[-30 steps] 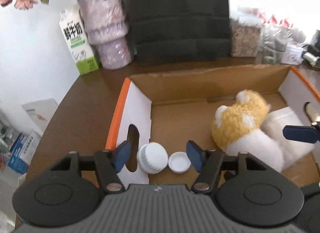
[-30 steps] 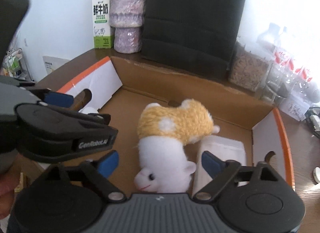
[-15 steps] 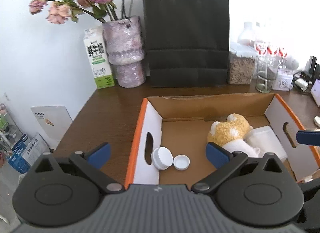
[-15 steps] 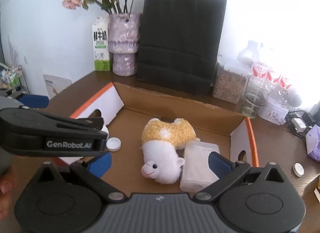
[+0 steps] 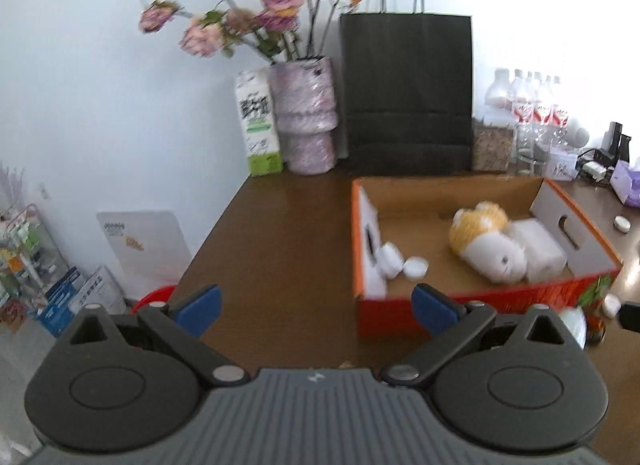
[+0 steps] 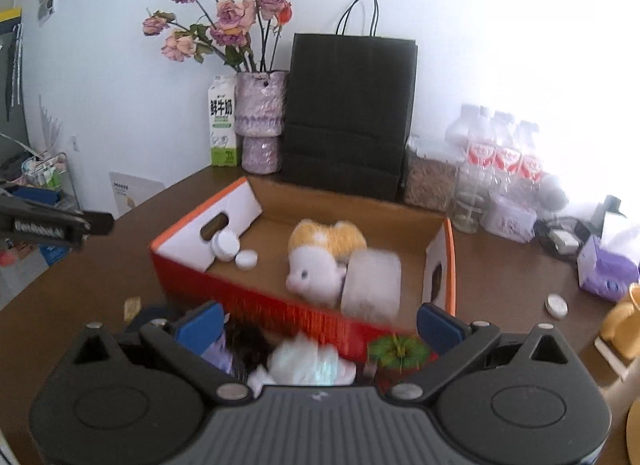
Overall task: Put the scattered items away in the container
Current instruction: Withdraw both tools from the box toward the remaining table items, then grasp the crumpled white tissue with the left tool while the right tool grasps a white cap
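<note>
An orange cardboard box [image 5: 484,315] [image 6: 256,299] stands on the brown table. Inside lie a yellow-and-white plush toy [image 5: 486,239] [image 6: 324,253], a white tissue pack [image 5: 538,247] [image 6: 372,283], a white jar [image 5: 390,259] [image 6: 225,245] and its lid [image 5: 415,267] [image 6: 245,258]. My left gripper [image 5: 316,307] stands open over bare table, left of and nearer than the box. Just in front of the box, my right gripper [image 6: 318,323] is open above loose items on the table: a crumpled white packet [image 6: 308,363], a dark object [image 6: 248,347] and a green-and-red item [image 6: 398,351].
Along the back wall stand a black paper bag [image 5: 406,93], a vase of flowers [image 5: 306,117], a milk carton [image 5: 258,123], a grain jar [image 6: 428,181] and water bottles [image 6: 496,153]. A small white disc [image 6: 556,305] and a purple tissue box [image 6: 606,271] lie right of the box.
Both grippers have opened wide and pulled back up out of the box. The jar and lid stay by the left wall, the plush and tissue pack in the middle.
</note>
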`<control>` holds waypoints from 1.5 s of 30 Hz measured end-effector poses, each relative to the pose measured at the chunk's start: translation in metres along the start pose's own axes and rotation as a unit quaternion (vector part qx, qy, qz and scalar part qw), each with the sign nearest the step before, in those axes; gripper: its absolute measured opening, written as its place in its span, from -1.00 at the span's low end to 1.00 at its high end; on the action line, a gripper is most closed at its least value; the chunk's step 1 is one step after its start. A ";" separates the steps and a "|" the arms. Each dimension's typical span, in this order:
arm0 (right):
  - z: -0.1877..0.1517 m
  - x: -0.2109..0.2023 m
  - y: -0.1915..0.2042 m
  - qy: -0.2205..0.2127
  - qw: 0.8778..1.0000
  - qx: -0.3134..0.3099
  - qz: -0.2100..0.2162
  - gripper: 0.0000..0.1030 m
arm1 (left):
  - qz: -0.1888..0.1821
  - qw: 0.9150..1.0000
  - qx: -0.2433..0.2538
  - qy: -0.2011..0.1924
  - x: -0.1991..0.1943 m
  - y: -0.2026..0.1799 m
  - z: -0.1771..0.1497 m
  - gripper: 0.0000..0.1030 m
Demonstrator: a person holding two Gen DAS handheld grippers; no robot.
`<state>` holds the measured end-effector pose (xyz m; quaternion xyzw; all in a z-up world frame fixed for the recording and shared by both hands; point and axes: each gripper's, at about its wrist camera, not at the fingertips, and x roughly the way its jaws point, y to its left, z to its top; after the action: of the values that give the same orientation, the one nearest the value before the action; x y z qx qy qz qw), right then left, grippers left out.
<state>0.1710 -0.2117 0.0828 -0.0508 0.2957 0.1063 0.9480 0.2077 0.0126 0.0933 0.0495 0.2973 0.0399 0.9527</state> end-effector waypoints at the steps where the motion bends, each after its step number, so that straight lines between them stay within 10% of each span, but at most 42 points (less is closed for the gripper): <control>1: -0.008 -0.003 0.000 0.003 1.000 0.001 0.000 1.00 | 0.001 1.000 -0.001 0.003 -0.002 0.004 -0.007 1.00; 13: -0.093 -0.015 -0.001 0.048 0.998 0.019 -0.027 1.00 | -0.004 0.999 -0.004 0.051 -0.003 0.029 -0.088 1.00; 27: -0.106 0.006 -0.011 0.075 0.995 0.045 -0.037 1.00 | -0.041 0.996 0.024 0.076 0.021 0.011 -0.106 0.99; 33: -0.106 0.012 -0.015 0.080 0.995 0.046 -0.037 1.00 | -0.060 0.994 0.017 0.089 0.030 0.007 -0.108 0.50; 38: -0.102 0.021 -0.024 0.080 0.995 0.050 -0.040 1.00 | -0.083 0.992 -0.001 0.099 0.033 0.008 -0.108 -0.68; 45: -0.092 0.034 -0.043 0.074 0.994 0.061 -0.048 1.00 | -0.071 0.994 -0.016 0.077 0.032 0.014 -0.091 -0.71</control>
<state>0.1572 -0.2624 -0.0106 -0.0153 0.3684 0.0382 0.9288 0.1814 0.0367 0.0024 0.0103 0.3715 -0.0193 0.9282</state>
